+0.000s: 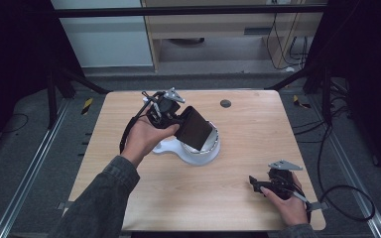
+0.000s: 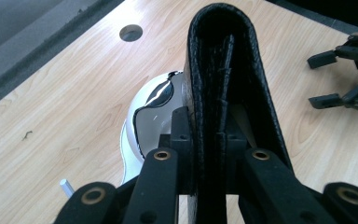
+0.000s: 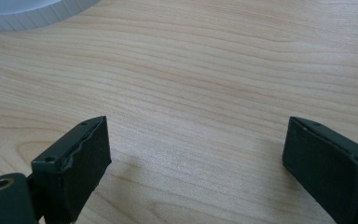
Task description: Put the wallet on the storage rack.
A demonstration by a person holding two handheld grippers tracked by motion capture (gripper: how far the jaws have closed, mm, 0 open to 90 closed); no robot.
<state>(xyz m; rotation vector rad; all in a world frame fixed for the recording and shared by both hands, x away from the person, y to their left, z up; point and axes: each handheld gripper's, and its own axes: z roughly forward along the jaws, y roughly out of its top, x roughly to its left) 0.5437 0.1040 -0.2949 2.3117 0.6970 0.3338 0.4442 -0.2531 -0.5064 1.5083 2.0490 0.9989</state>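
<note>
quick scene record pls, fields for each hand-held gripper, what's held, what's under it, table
left hand-held gripper: shut on a black wallet
black wallet: folded, textured, held up off the table above the white dish
white dish: round with a side tab, resting on the table, shiny inside
right hand-held gripper: open, nothing between the jaws, low over bare wood near the table's front right
table: light wood, round hole near the far edge

Grainy black leather wallet [image 2: 233, 70], matt wooden table [image 2: 74, 102]
</note>
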